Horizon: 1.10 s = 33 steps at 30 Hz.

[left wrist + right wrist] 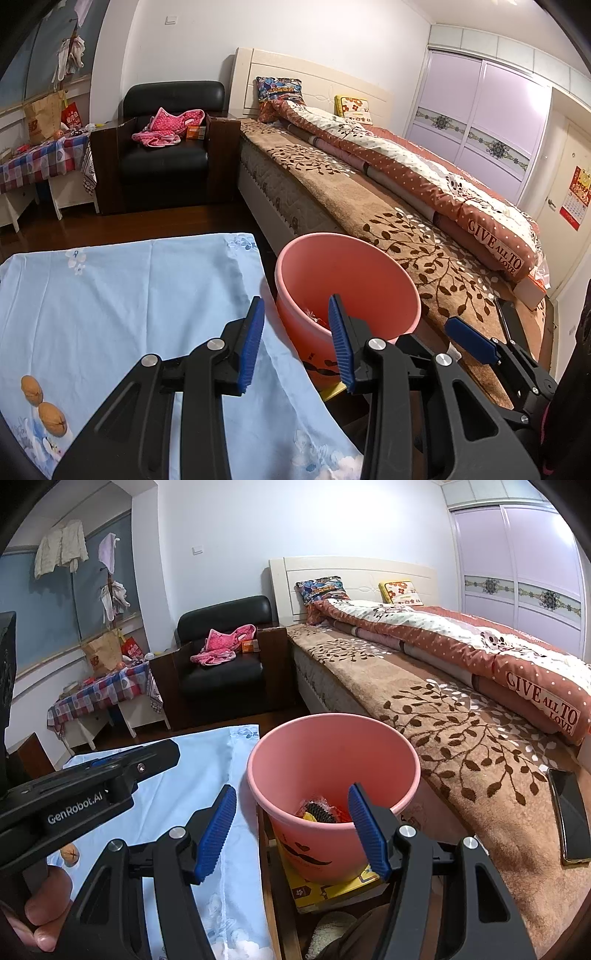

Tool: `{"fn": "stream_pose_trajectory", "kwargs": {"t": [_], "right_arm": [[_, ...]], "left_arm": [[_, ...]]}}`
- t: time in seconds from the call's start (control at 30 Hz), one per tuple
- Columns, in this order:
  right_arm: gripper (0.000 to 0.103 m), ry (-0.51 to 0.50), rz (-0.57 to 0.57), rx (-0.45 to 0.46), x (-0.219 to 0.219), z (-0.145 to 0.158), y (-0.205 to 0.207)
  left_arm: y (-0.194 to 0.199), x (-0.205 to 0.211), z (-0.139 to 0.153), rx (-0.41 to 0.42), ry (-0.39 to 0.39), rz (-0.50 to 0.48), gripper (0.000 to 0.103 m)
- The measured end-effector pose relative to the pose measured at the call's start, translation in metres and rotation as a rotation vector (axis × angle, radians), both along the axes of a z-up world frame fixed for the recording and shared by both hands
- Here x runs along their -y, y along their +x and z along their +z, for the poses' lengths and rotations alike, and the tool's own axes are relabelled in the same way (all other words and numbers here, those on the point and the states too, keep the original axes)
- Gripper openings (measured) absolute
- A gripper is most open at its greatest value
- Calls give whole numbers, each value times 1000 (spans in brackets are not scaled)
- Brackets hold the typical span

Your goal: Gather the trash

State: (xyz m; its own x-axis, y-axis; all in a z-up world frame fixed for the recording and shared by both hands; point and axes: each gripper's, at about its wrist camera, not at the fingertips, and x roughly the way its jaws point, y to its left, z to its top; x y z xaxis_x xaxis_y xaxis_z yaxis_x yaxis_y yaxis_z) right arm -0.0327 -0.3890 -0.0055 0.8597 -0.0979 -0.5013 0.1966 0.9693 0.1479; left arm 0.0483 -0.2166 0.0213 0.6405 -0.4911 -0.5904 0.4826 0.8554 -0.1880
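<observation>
A pink plastic bin [369, 273] stands between a blue-clothed table and the bed; it also shows in the right wrist view [325, 749]. Trash [319, 810] lies at its bottom: crinkled wrappers, something yellow and something black. My left gripper [297, 334] is open and empty, over the table's right edge beside the bin. My right gripper [293, 829] is open and empty, just in front of the bin's near rim. Two walnuts [42, 402] lie on the blue cloth [129, 295] at the left; one shows in the right wrist view [70, 853].
The bin stands on a yellow box [332, 886]. The bed [406, 206] with a brown leaf blanket runs along the right, a phone [570, 812] on its edge. A black armchair [166, 147] with pink clothes and a cluttered checked table [40, 158] stand at the back.
</observation>
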Motion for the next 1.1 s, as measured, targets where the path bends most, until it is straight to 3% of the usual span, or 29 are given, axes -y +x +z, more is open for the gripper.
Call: {"fn": "stream_pose_trajectory", "kwargs": {"t": [1.1], "right_arm": [[62,-7,7,-10,-5,3,3]], "left_arm": [[-1,-3,1,-3,5,9,36]]}}
